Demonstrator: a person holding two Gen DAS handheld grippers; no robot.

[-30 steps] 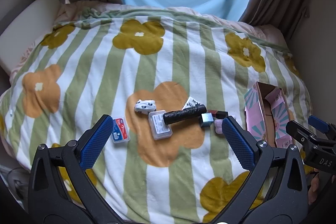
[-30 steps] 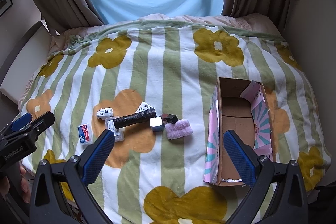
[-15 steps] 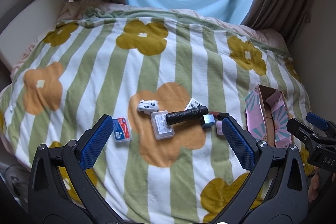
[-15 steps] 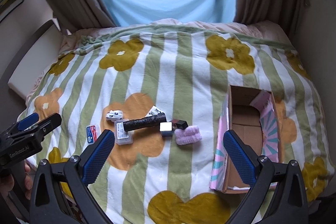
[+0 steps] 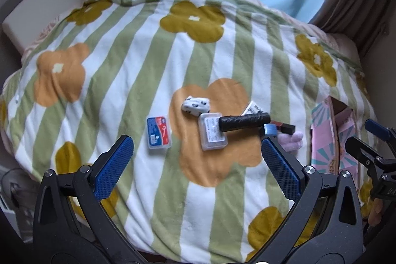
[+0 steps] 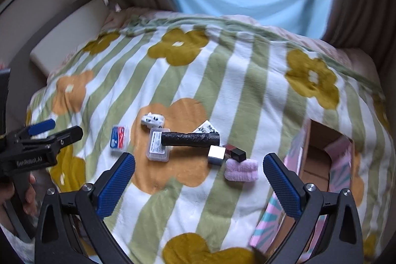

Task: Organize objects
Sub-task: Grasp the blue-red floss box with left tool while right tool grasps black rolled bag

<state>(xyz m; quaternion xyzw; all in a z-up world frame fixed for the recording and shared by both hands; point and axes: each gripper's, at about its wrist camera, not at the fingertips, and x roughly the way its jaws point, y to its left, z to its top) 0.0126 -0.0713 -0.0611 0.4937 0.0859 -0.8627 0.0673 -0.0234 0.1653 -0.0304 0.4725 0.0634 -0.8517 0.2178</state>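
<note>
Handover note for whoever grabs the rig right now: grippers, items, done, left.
Left gripper: open, empty, above the blanket.
Right gripper: open, empty, above the cluster.
On the blanket: blue-red card case, clear case with the black roll lying across it, patterned white bundle, silver cube, dark red box, pink fuzzy item.
Cardboard box sits to the right, open; nothing visible inside.
Done: nothing boxed.
Left: probably move all items into the box.

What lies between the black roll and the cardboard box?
In the right wrist view: a silver cube, a dark red block and a pink fluffy piece, then bare blanket.
</note>
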